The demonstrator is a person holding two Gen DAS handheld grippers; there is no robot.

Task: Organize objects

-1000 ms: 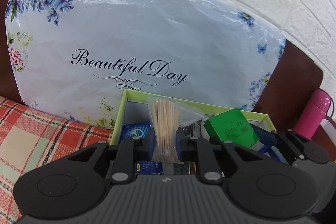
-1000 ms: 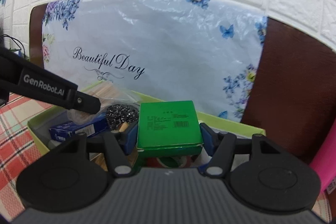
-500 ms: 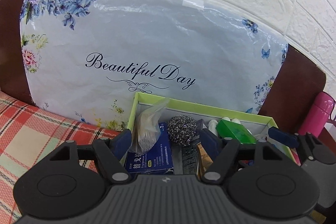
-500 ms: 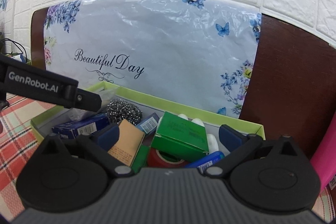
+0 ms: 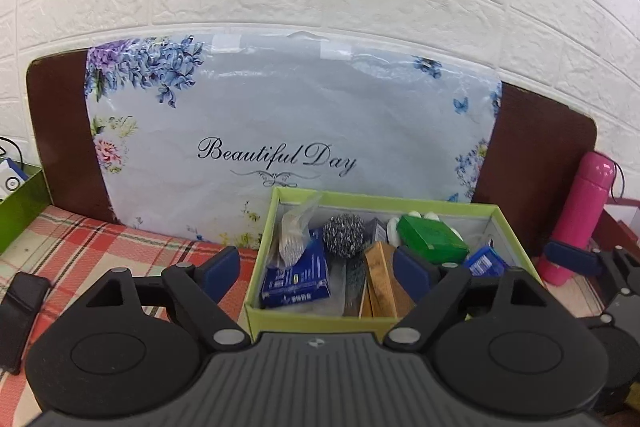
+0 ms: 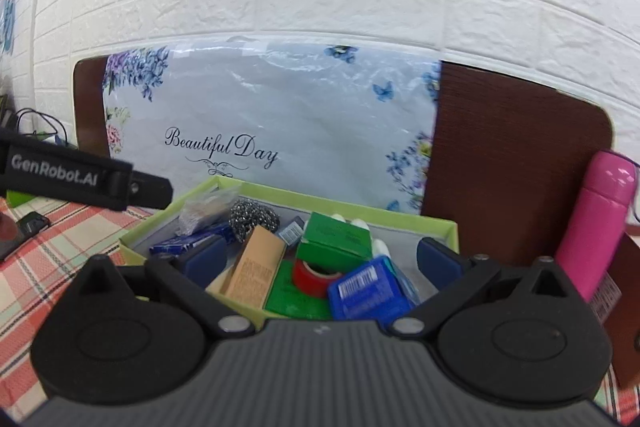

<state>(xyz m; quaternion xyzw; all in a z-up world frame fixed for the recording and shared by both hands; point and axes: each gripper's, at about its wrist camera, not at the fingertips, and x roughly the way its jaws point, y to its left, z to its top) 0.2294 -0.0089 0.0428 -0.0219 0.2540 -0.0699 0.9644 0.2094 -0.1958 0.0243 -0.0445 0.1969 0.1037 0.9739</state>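
A lime-green box (image 5: 372, 201) on the plaid cloth holds a bag of toothpicks (image 5: 294, 235), a steel scourer (image 5: 344, 237), a small green carton (image 5: 432, 237), a blue carton (image 5: 298, 277) and a tan carton (image 5: 384, 279). The right wrist view also shows the green carton (image 6: 334, 239) above a red tape roll (image 6: 314, 273). My left gripper (image 5: 316, 267) hovers before the box's near wall, its jaws still opening, with nothing gripped. My right gripper (image 6: 322, 259) stands wide open over the box's near right part, holding nothing.
A floral "Beautiful Day" bag (image 5: 280, 131) leans on a brown board against the white brick wall behind the box. A pink flask (image 5: 580, 219) stands to the right. A black phone (image 5: 20, 307) and a second green box (image 5: 16, 211) lie at the left.
The left gripper let go of the toothpick bag and the right let go of the green carton; both items now lie in the box. Both grippers opened and drew back and upward.
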